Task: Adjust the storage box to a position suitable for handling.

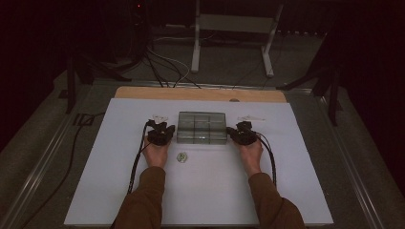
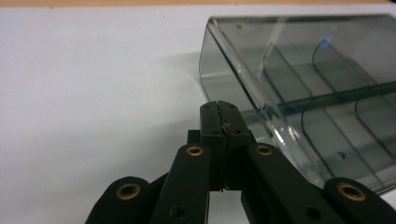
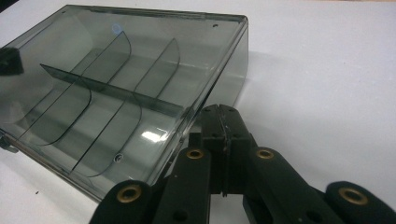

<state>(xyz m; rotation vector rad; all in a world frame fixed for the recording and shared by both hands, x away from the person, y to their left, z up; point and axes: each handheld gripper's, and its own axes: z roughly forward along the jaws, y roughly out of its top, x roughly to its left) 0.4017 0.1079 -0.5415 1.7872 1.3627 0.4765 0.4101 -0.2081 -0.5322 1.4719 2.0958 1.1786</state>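
Observation:
A clear smoky plastic box [image 1: 201,127] with inner dividers lies on the white board, its lid closed. My left gripper [image 1: 162,130] rests just left of the box, jaws shut with nothing between them; in the left gripper view the closed tips [image 2: 219,112] sit beside the box's left end wall [image 2: 219,70]. My right gripper [image 1: 240,132] lies just right of the box, also shut and empty; its tips [image 3: 219,114] are close to the box's right edge [image 3: 219,74]. A small round pale object [image 1: 182,157] lies on the board in front of the box.
The white board [image 1: 200,191] covers a wooden table [image 1: 143,92]. Small pale pieces [image 1: 159,117] [image 1: 252,117] lie just beyond each gripper. Cables trail from both grippers along the forearms. A metal frame [image 1: 234,28] and dark stands rise on the floor behind.

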